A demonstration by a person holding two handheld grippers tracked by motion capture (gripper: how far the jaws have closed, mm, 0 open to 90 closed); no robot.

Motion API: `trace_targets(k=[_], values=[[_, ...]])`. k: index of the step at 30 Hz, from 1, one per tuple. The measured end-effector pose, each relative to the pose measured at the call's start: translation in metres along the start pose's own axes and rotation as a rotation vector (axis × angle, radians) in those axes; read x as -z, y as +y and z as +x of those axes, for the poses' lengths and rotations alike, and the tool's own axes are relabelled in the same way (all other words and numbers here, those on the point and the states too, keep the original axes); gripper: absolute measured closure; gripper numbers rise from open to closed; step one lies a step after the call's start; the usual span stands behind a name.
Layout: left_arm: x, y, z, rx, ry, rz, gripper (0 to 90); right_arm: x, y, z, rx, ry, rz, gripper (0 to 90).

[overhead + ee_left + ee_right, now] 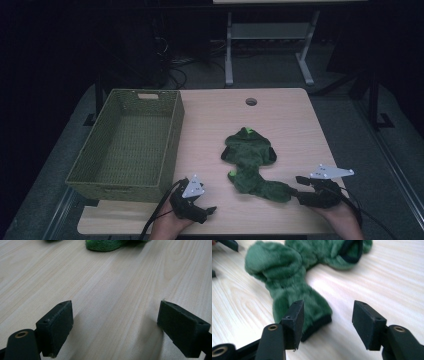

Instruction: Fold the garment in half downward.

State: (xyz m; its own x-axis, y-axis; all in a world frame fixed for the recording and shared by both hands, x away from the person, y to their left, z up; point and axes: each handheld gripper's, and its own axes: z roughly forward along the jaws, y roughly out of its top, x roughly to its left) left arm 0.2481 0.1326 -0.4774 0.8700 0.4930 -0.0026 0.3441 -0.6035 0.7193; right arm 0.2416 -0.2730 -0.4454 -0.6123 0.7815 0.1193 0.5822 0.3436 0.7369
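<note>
With both grippers' fingers [295,322] wide and empty, the right gripper [304,189] beside the green fleece garment [250,162] could pinch only fluff and slip.

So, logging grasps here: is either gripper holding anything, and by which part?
Nothing is held. The right gripper stands open at the green fleece garment's cuff; the left gripper is open over bare table.

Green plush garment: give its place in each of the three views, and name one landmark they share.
High view: the green plush garment lies mid-table, right of the wicker basket, its near end by the right gripper.
Left gripper view: a fuzzy edge of it at the top.
Right gripper view: it runs from the top down to the left jaw.
Shared landmark: the pale wood table.
</note>
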Motion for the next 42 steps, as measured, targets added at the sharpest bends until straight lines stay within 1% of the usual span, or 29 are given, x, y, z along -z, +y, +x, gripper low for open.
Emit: trace_targets(k=[1,5,9,11,14,16,20,25,27,28,29,33,35,39,42], values=[[0.000,0.000,0.000,0.000,0.000,0.000,12.5,0.003,-0.007,-0.001,-0.013,-0.005,0.006,41.6],[0.000,0.000,0.001,-0.006,-0.006,0.002,12.6,0.008,-0.015,-0.001,-0.024,0.008,0.018,43.1],[0.000,0.000,0.001,-0.007,-0.007,0.004,12.6,0.009,-0.022,-0.001,-0.023,0.024,0.023,45.9],[0.001,0.000,0.001,-0.007,-0.007,0.004,12.6,0.008,-0.027,0.001,-0.013,0.054,0.027,48.8],[0.001,0.000,0.001,-0.007,-0.008,0.005,12.6,0.004,-0.030,0.004,-0.012,0.072,0.044,49.6],[0.001,0.000,0.001,-0.007,-0.008,0.005,12.6,0.002,-0.030,0.006,-0.008,0.078,0.059,49.9],[0.001,0.000,0.001,-0.007,-0.007,0.005,12.6,-0.003,-0.030,0.008,0.000,0.094,0.071,51.2],[0.000,0.000,0.001,-0.007,-0.008,0.004,12.6,-0.006,-0.029,0.011,0.008,0.112,0.069,58.4],[0.000,0.000,0.001,-0.007,-0.008,0.004,12.6,-0.007,-0.029,0.010,0.016,0.115,0.067,59.4],[0.000,0.000,0.001,-0.006,-0.008,0.004,12.6,-0.008,-0.029,0.011,0.011,0.119,0.078,63.2],[0.000,0.000,0.001,-0.007,-0.008,0.004,12.6,-0.009,-0.028,0.011,0.010,0.119,0.076,65.2],[0.000,0.000,0.001,-0.006,-0.008,0.004,12.6,-0.010,-0.027,0.011,0.020,0.126,0.081,78.7],[0.000,0.000,0.001,-0.008,-0.008,0.004,12.6,-0.009,-0.026,0.011,0.015,0.127,0.081,82.4],[0.000,0.000,0.001,-0.008,-0.009,0.003,12.6,-0.006,-0.025,0.009,0.017,0.126,0.072,83.9],[0.000,0.000,0.001,-0.008,-0.009,0.003,12.6,-0.001,-0.024,0.006,0.024,0.110,0.064,83.9]])
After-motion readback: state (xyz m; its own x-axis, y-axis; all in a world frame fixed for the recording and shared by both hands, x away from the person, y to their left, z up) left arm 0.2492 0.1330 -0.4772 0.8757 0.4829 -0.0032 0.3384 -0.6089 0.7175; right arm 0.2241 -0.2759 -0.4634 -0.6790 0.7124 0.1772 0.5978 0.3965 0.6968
